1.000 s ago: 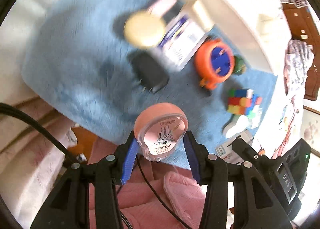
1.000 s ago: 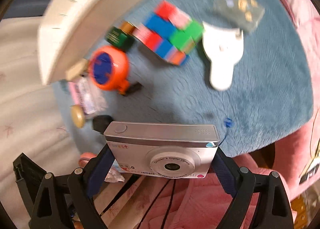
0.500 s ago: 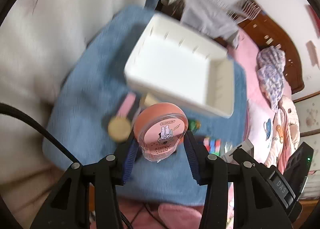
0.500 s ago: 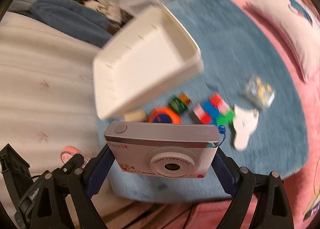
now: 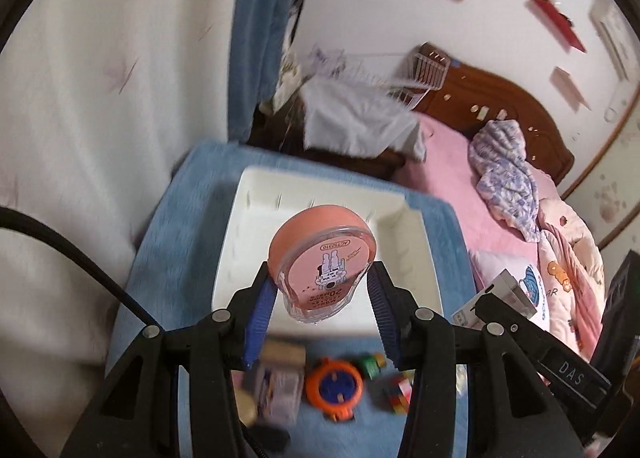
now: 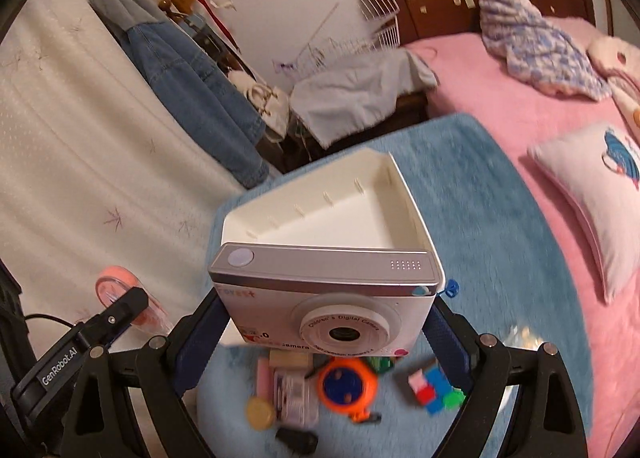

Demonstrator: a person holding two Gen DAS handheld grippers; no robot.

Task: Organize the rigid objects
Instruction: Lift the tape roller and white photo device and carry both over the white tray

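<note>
item: left gripper (image 5: 320, 298), blue pads clamped on a pink tape dispenser (image 5: 322, 266), label upside down and only partly readable; its clear lower edge hangs between the pads.
item: right gripper (image 6: 326, 322), jaws wide and clamped on the two ends of a silver toy camera (image 6: 326, 298); printed wording on its front is partly cut off by the left pad.
item: white tray (image 6: 340, 209) on a blue rug (image 6: 480, 217), near rim hidden behind the camera in the right view and behind the dispenser in the left view.
item: loose pieces on the rug in front of the tray, blurred: orange round reel (image 6: 347, 384), coloured blocks (image 6: 434, 386), yellow disc (image 6: 260, 412), small black object (image 6: 297, 438), a packet with unreadable print (image 6: 294, 394).
item: pink bed (image 6: 540, 117) to the right.
</note>
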